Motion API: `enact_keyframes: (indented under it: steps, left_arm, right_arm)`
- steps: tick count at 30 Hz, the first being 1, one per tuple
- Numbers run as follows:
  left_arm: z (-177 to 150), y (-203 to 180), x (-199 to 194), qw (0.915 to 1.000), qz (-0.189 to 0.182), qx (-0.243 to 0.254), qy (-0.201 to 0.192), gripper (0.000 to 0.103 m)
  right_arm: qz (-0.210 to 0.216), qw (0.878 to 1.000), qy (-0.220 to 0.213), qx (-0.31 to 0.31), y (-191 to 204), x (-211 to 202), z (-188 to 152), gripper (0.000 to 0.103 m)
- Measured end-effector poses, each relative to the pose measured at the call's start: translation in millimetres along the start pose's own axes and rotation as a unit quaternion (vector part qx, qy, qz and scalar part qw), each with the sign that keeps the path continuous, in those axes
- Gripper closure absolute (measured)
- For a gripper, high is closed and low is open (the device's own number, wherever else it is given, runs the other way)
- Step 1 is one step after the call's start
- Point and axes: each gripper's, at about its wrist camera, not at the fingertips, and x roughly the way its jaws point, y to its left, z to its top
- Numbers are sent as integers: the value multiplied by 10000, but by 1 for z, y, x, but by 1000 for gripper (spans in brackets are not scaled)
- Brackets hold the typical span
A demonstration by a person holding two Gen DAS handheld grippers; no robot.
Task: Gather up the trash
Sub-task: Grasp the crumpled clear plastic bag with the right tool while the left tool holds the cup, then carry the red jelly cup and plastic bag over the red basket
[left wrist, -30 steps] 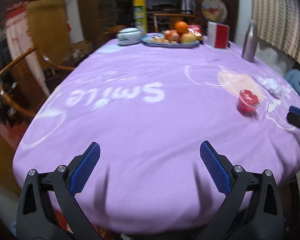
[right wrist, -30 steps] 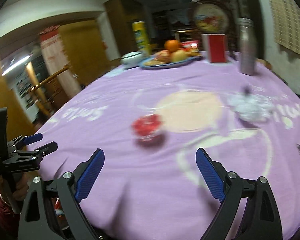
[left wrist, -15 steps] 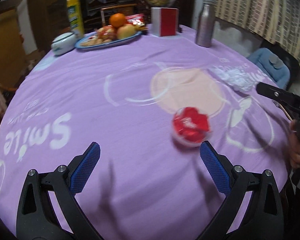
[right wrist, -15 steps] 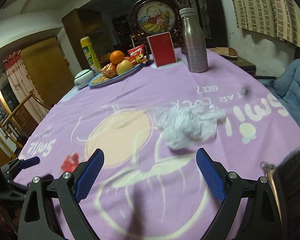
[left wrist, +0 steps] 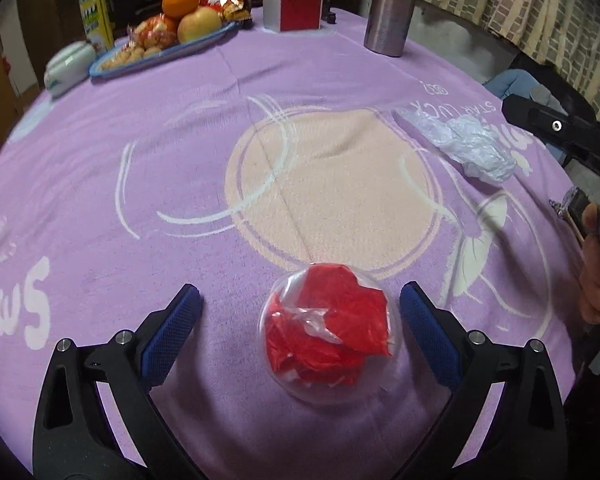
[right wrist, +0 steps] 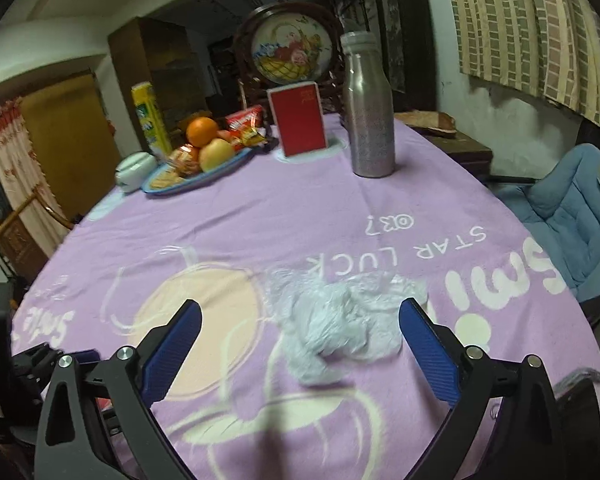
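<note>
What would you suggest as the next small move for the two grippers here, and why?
Probably lower both grippers and then close them. The left gripper is open with the clear cup of red wrapper between its fingers, untouched. The right gripper, its jaws opening, frames the crumpled plastic bag without pressing it. Both pieces of trash lie on the purple tablecloth.

Each camera looks forward and steeply down along its own tongs, close above the purple-clothed counter [left wrist: 100, 168]. Both views share the crumpled clear bag [left wrist: 468, 148], steel bottle [right wrist: 370, 116] and fruit plate [right wrist: 204, 174] beyond the tongs.
</note>
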Motion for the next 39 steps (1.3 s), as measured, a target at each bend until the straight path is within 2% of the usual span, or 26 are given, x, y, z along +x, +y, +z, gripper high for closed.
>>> enact_keyframes:
  steps: [5,11,14,16,20,22,23,25,28,33,39]
  left_arm:
    - [-2,6,-5,9996,-151,-175,-134,10]
    - [-3,4,-12,9989,-344,-121,-298,36]
    - [-3,3,-12,9983,-482,-102,-318,44]
    - [-3,4,-13,9978,-541,-147,-342,45]
    - [-2,7,-15,9971,-603,-224,-412,46]
    - [-2,7,-16,9969,-631,-224,-420,47]
    - [-2,7,-16,9969,-632,-219,-423,47]
    - [-2,7,-16,9969,-640,-220,-412,47]
    - [-2,7,-13,9968,-688,-233,-327,47]
    - [-3,6,-13,9973,-634,-193,-330,47]
    - [-5,7,-24,9960,-640,-199,-588,48]
  right_arm:
    - [-63,9993,291,246,-10,24,7,6]
    - [-206,9976,558,354,-17,44,7,6]
    - [25,9943,815,688,-28,55,6,6]
    - [118,9906,1015,913,-35,62,3,5]
    - [173,9904,1074,856,-31,65,2,7]
    - [270,9909,1090,748,-27,65,2,29]
    - [312,9909,1109,693,-25,66,2,37]
    - [479,9900,1171,631,-23,67,1,65]
    - [714,9887,1189,574,-20,66,0,78]
    - [1063,9880,1038,422,-9,57,-1,79]
    - [1135,9890,858,394,-7,48,-1,77]
